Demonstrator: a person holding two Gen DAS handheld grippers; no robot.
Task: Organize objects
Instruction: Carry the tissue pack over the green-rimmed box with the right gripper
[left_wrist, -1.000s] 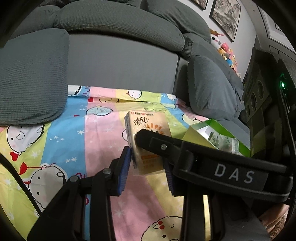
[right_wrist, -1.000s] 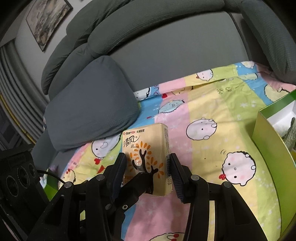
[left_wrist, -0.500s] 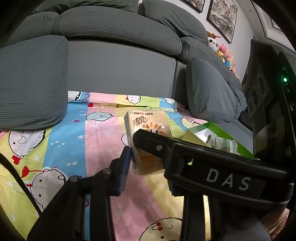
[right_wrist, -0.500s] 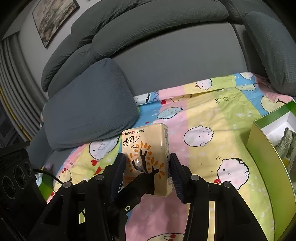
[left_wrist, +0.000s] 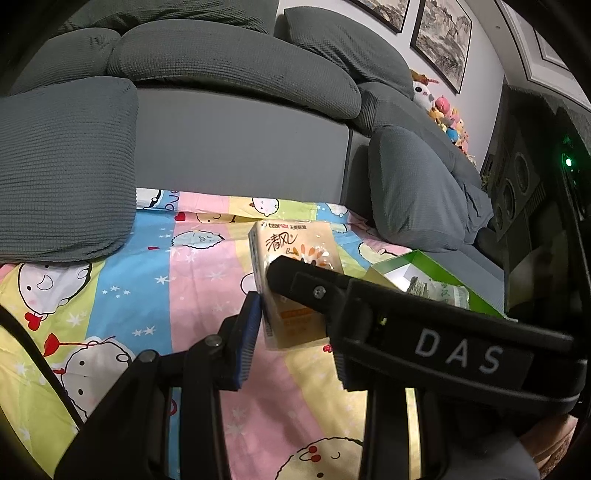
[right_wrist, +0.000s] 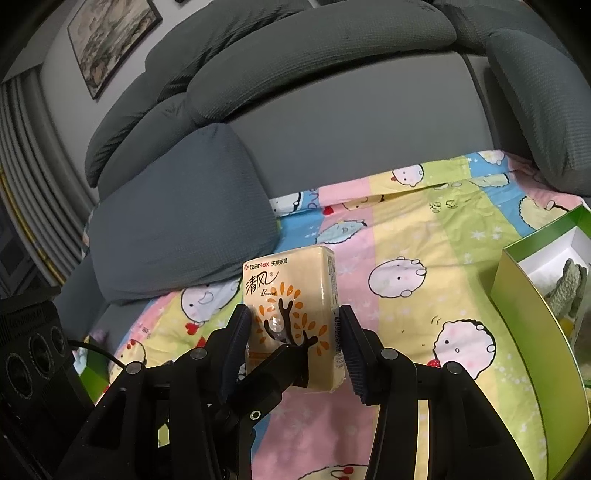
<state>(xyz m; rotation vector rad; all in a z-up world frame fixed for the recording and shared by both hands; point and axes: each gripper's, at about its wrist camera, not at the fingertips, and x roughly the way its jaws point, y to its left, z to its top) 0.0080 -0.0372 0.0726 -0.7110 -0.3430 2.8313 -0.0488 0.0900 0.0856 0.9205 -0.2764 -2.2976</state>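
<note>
Above the cartoon-print blanket (right_wrist: 424, 229), the tissue pack (right_wrist: 291, 295), light, soft and slick-wrapped, is grasped by the right tongs (right_wrist: 293, 338) across its narrow sides, apparently pinched by the left tongs (left_wrist: 291, 328) too, beside the green box (right_wrist: 517, 295).

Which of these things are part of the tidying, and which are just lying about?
Part of the job: tissue pack, held by left gripper and right gripper; green box, with some things inside.
Just lying about: grey cushions, plush toys, framed pictures, cartoon sheet.
</note>
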